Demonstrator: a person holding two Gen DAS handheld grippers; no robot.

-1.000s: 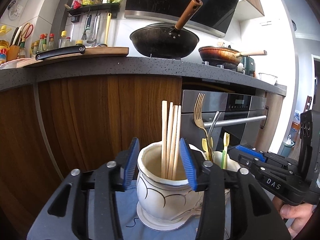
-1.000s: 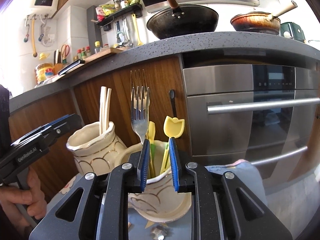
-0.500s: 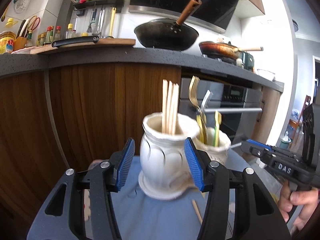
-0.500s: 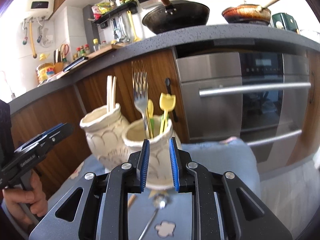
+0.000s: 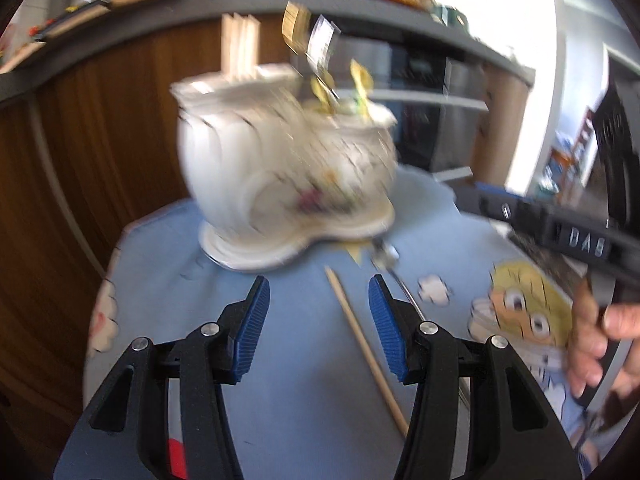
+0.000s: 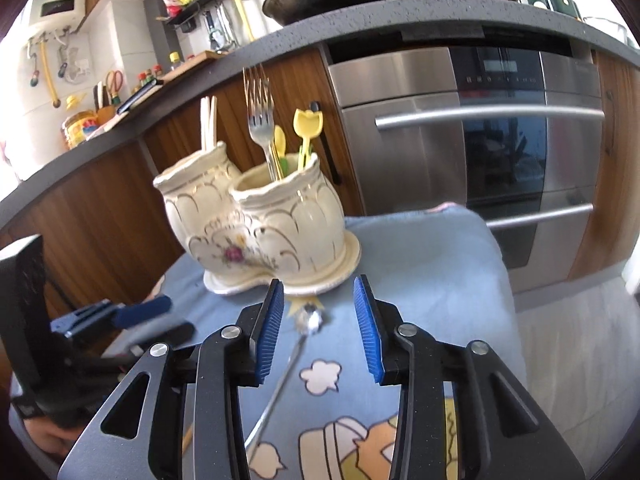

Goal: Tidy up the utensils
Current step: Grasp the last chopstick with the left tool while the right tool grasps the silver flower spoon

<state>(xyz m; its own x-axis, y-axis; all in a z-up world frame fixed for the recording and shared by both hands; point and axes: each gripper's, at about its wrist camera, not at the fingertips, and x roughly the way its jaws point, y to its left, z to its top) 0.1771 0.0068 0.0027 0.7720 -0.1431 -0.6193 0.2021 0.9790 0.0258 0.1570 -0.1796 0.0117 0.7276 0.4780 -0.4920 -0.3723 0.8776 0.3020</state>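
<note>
Daylight fills both views, brightest at the right edge of the left wrist view, where a white area blows out to plain glare. That view is heavily motion-blurred: the ceramic holder (image 5: 288, 152) and the utensils in it smear into streaks, so their details can hardly be made out, while the blue pads close to the lens stay sharp. The right wrist view is crisp, with soft reflections on the steel oven (image 6: 468, 128). Fisheye bending curves the countertop (image 6: 360, 16), and the corners go black.
</note>
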